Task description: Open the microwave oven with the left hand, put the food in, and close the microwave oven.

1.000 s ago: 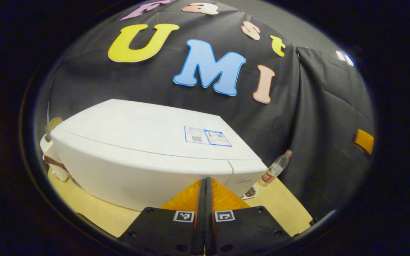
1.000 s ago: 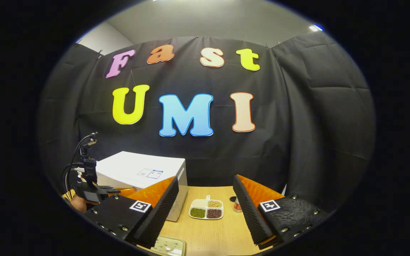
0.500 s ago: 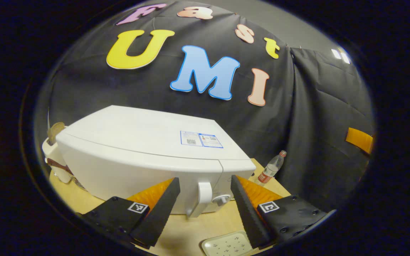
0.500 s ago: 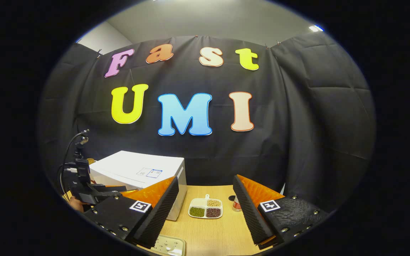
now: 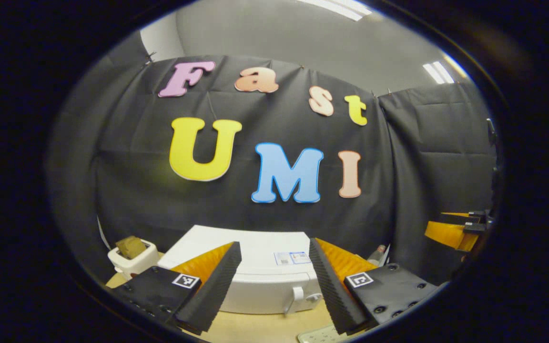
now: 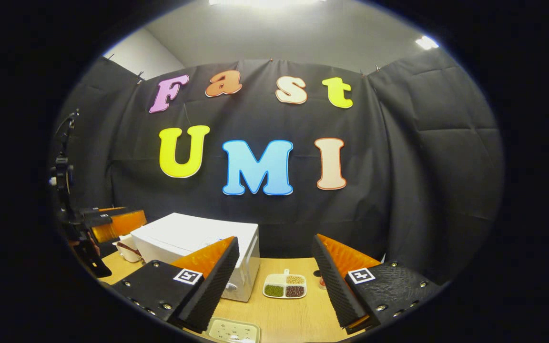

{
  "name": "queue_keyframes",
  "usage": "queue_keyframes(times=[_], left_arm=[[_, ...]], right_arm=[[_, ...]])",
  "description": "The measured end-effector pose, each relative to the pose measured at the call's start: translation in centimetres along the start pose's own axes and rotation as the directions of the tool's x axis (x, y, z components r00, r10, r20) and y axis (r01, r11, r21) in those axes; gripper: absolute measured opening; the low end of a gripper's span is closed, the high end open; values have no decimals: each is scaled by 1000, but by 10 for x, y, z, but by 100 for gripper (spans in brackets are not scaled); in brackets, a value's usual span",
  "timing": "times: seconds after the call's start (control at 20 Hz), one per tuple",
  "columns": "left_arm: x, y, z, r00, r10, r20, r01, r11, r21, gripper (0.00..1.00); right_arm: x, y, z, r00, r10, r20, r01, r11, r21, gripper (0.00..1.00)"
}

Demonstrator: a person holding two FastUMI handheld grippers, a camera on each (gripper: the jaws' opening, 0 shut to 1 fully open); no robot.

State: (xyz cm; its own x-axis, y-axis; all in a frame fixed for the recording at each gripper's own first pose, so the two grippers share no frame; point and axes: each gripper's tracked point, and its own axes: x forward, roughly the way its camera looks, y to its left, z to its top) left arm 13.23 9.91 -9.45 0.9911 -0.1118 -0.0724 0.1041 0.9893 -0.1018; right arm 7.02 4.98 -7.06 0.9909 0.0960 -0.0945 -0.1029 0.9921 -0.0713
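Note:
The white microwave (image 5: pixel 255 290) stands on the wooden table with its door shut, its handle (image 5: pixel 297 295) and knob at the right of its front. My left gripper (image 5: pixel 273 245) is open and empty, held back from and above the microwave. In the right gripper view the microwave (image 6: pixel 193 238) is at the left, and a white divided dish of beans and grains (image 6: pixel 285 286) lies on the table beside it. My right gripper (image 6: pixel 275 240) is open and empty, above the table's near side. The left gripper (image 6: pixel 112 223) also appears at far left, raised.
A white toaster (image 5: pixel 133 256) with bread stands left of the microwave. A plastic bottle (image 5: pixel 377 254) stands near the cloth wall at the right. A patterned rectangular plate (image 6: pixel 234 330) lies near the table's front edge. The right gripper (image 5: pixel 453 229) hangs at far right.
My left gripper went from shut to open, then drew back and up from the microwave's front. The right gripper shifted only slightly.

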Motion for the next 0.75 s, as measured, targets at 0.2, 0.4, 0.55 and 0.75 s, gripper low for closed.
queue_keyframes(times=[0.2,0.4,0.55,0.75], left_arm=[[-42,-1,52,998,15,66,-17,999,34,96],[-75,4,87,993,26,113,-32,998,51,99],[-92,5,87,993,22,119,-31,996,78,93],[-100,1,79,992,-20,126,12,998,68,94]], right_arm=[[-11,16,29,1000,-2,30,2,1000,16,95],[-28,28,55,998,-16,66,15,1000,16,95],[-39,34,59,997,-36,74,35,999,13,95],[-55,39,59,995,-57,77,58,998,-11,95]])
